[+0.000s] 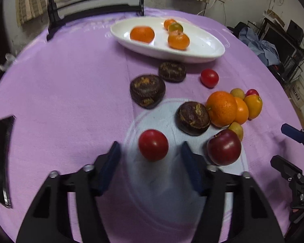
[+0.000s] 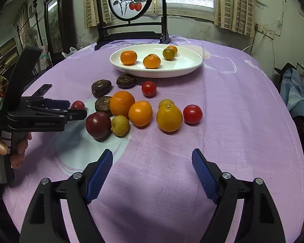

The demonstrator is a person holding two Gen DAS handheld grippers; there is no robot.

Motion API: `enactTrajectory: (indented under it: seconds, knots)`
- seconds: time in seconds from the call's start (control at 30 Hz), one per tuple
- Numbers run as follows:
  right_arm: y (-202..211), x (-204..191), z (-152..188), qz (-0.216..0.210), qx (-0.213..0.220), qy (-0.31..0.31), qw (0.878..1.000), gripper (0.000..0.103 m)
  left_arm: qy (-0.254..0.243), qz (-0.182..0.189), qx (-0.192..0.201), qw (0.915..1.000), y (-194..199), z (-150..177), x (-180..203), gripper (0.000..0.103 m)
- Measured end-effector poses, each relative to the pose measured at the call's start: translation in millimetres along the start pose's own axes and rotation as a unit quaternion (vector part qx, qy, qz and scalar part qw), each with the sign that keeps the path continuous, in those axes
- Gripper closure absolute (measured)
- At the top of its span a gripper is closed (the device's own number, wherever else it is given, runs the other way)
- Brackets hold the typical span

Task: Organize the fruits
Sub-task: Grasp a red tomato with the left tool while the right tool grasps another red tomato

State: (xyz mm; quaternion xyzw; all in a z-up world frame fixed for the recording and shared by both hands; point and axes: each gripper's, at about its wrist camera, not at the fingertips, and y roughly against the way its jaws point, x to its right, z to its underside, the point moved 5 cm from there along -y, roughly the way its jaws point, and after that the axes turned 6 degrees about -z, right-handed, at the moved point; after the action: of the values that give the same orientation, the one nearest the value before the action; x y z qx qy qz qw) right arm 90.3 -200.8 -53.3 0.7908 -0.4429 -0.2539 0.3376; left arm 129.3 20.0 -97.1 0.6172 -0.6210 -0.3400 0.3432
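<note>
Between the left gripper's (image 1: 150, 151) parted jaws sits a red tomato (image 1: 153, 145), untouched by either pad.

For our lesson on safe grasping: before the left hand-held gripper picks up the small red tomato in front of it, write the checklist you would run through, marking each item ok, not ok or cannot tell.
1. Tomato sits between the left hand-held gripper fingers: ok.
2. Pads pressing on the tomato: not ok, gaps show on both sides.
3. Dark red plum outside the fingers: ok.
4. White dish has free room: ok, only four citrus fruits in it.
5. Right hand-held gripper out of the way: ok, open over bare cloth.
6. Tomato resting on the cloth: cannot tell, picture blurred.
</note>
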Motion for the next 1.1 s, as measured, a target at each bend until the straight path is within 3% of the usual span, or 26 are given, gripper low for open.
enactTrajectory:
  seconds: [0.07, 0.13, 0.43, 0.73, 0.83, 0.87, 0.9, 0.97, 1.1]
  knots:
    - [-2.5, 4.7, -0.9, 0.005, -0.004, -0.004, 1.0, 0.022, 0.007, -0.002, 0.001, 1.0, -1.0, -1.6, -3.2, 0.069]
    - [-4.9, 12.3, -4.4, 0.022, -0.006, -0.007, 1.0, 0.022, 0.018, 0.018, -0.001, 0.9997, -0.3, -1.8, -5.2, 0.075]
    - [-31.6, 54.5, -16.3, 0.082, -0.043, -0.005, 0.996, 0.022, 0.014, 0.026, 0.004, 0.9996, 1.2, 0.1, -6.7, 0.075]
    - [-60.3, 67.2, -33.9, 0.065, -0.054, 0.008, 0.996, 0.035, 0.002, 0.02, 0.008, 0.9998, 1.5, -0.2, -4.9, 0.075]
    - [-69.9, 68.5, -43.5, 0.036, -0.051, 0.005, 0.998, 0.047, -0.001, 0.018, 0.009, 0.9998, 1.0, -0.7, -4.7, 0.075]
    - [-71.8, 68.8, -45.6, 0.023, -0.052, 0.0, 0.998, 0.056, -0.001, 0.018, 0.009, 0.9998, 1.0, -0.4, -4.8, 0.075]
    - [-72.6, 68.0, -47.7, 0.017, -0.051, -0.001, 0.999, 0.064, -0.001, 0.018, 0.009, 0.9998, 0.9, -0.7, -4.8, 0.075]
    - [-72.0, 64.1, -48.4, 0.018, -0.05, 0.002, 0.999, 0.072, 0.001, 0.02, 0.009, 0.9998, 1.0, -0.5, -4.5, 0.075]
    - [-64.6, 61.1, -44.7, 0.011, -0.045, -0.014, 0.999, 0.072, 0.001, 0.02, 0.008, 0.9998, 1.4, -0.5, -4.5, 0.075]
